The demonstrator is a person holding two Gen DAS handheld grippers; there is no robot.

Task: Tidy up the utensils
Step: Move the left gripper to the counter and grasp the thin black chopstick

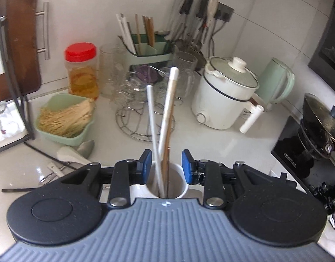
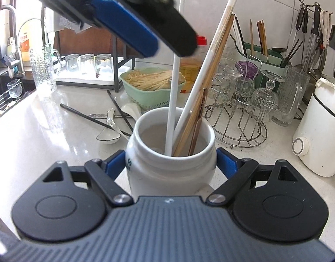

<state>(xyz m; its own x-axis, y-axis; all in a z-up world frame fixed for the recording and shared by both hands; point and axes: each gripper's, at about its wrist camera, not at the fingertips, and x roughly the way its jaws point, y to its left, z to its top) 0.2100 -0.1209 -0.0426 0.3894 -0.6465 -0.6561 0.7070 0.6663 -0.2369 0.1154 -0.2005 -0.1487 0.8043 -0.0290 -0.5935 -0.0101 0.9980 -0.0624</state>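
Observation:
My right gripper (image 2: 170, 166) is shut on a white ceramic jar (image 2: 167, 179), its blue pads pressing the jar's two sides. Two white chopsticks (image 2: 173, 100) and some wooden chopsticks (image 2: 189, 126) stand in the jar. My left gripper (image 1: 166, 166) hovers open above the jar (image 1: 174, 190); the chopsticks (image 1: 153, 120) rise between its pads without touching them. From the right wrist, its blue fingers (image 2: 128, 32) cross the top. Spoons (image 2: 108, 136) and black chopsticks (image 2: 84, 115) lie loose on the counter to the left.
Behind the jar stand a green basket of noodles (image 2: 145, 96), a wire rack of glasses (image 2: 239, 113), a green utensil holder (image 1: 145, 50), a red-lidded jar (image 1: 81, 72), a white cooker (image 1: 224, 93) and a green kettle (image 1: 274, 80). A wok on a stove (image 1: 320, 126) sits right.

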